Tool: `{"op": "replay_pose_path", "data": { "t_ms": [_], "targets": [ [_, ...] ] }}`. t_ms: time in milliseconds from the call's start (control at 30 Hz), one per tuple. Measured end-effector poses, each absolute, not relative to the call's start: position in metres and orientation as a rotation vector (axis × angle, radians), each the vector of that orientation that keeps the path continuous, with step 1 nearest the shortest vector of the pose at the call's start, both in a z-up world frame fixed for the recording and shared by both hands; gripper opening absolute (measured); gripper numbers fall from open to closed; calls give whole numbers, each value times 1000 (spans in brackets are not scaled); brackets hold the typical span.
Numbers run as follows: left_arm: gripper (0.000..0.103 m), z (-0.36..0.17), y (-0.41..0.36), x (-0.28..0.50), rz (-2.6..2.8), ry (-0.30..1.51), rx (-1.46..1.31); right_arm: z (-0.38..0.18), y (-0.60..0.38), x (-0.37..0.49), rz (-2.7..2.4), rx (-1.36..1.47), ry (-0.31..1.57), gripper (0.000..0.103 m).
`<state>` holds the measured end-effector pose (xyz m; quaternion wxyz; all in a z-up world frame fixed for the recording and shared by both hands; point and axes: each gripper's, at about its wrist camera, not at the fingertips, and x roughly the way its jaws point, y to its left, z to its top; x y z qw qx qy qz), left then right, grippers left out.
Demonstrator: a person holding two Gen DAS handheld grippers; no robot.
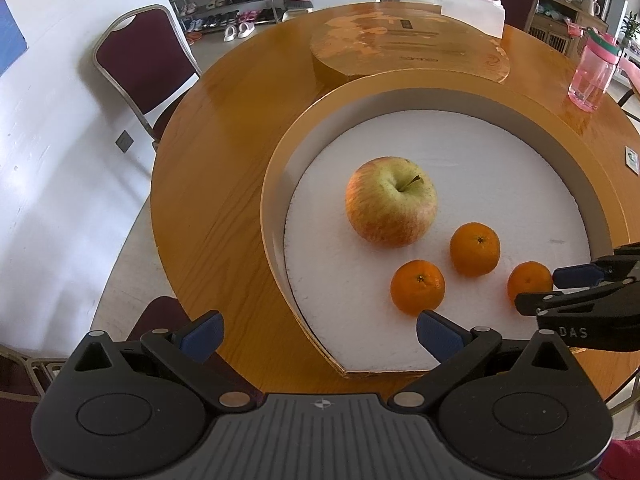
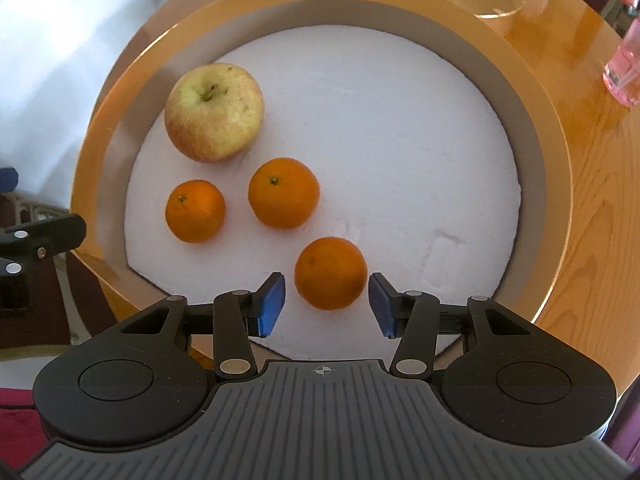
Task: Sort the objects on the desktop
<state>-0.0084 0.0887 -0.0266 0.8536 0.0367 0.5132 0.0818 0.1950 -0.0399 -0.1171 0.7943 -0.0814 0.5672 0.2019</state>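
Three tangerines and an apple (image 2: 215,112) were laid in the round box (image 2: 532,184). The tangerine (image 2: 330,273) nearest the box's front was bracketed, untouched, by the spread right gripper (image 2: 327,305); closing seemed called for next. The left gripper (image 1: 319,334) was held spread and empty.

I can read white "DAS" lettering on the right gripper (image 1: 576,280); print on the round lid (image 1: 412,46) is too blurred.

A round wooden table (image 1: 208,184) is carrying a gold-rimmed round box (image 1: 276,184); its lid (image 1: 408,48) is lying at twelve o'clock, a pink bottle (image 1: 592,72) standing at two.
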Motion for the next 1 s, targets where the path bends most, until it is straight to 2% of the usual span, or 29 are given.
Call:
{"op": "replay_pose_path", "data": {
  "t_ms": [67,167,400,767,1000],
  "targets": [
    [102,-27,89,-8,171,1081,78,-119,-37,196,430,-196,1217,52],
    [102,-28,89,-9,171,1082,77,-123,-35,197,416,-233,1198,43],
    [102,-27,89,-9,168,1082,80,-117,-38,195,471,-155,1204,40],
    [102,-25,90,-11,162,1075,82,-120,-35,189,513,-201,1211,43],
    [102,-25,89,-12,150,1076,88,-105,-32,181,476,-246,1086,39]
  ]
}}
